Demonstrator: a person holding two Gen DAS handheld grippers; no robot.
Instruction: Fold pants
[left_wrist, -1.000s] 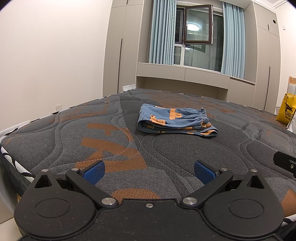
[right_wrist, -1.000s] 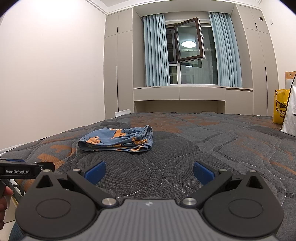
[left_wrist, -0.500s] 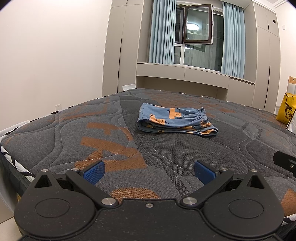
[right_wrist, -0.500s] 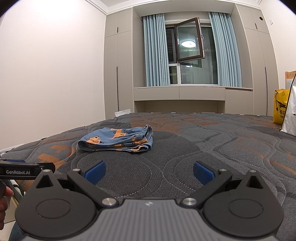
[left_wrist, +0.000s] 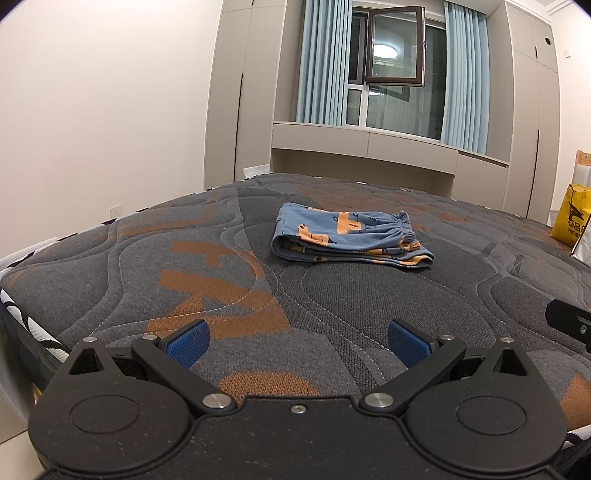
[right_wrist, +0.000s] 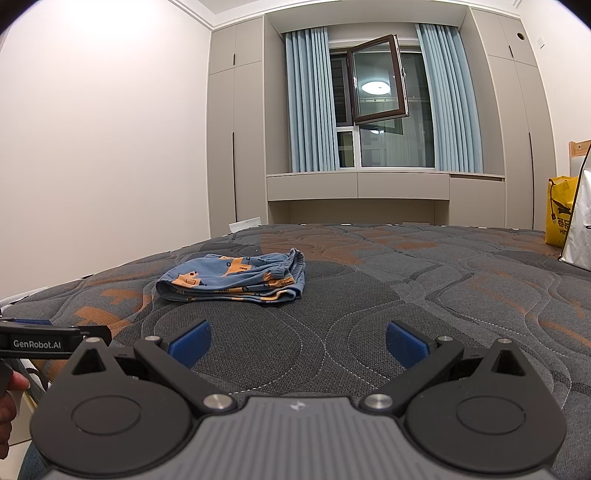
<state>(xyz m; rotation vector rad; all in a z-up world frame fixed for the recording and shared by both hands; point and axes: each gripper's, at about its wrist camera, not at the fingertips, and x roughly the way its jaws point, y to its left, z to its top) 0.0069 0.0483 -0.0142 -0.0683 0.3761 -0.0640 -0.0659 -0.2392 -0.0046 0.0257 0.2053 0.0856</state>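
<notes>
Small blue pants with orange prints (left_wrist: 347, 236) lie folded in a compact stack on the grey and orange quilted mattress (left_wrist: 221, 280). They also show in the right wrist view (right_wrist: 236, 277), left of centre. My left gripper (left_wrist: 297, 341) is open and empty, low over the near edge of the mattress, well short of the pants. My right gripper (right_wrist: 297, 341) is open and empty, also back from the pants. The left gripper's body (right_wrist: 44, 341) shows at the left edge of the right wrist view.
A yellow bag (left_wrist: 572, 218) and a silver bag (right_wrist: 578, 225) stand at the mattress's far right. The mattress's left edge (left_wrist: 22, 314) drops off near a white wall. Cabinets and a window with an open pane (right_wrist: 376, 92) lie beyond.
</notes>
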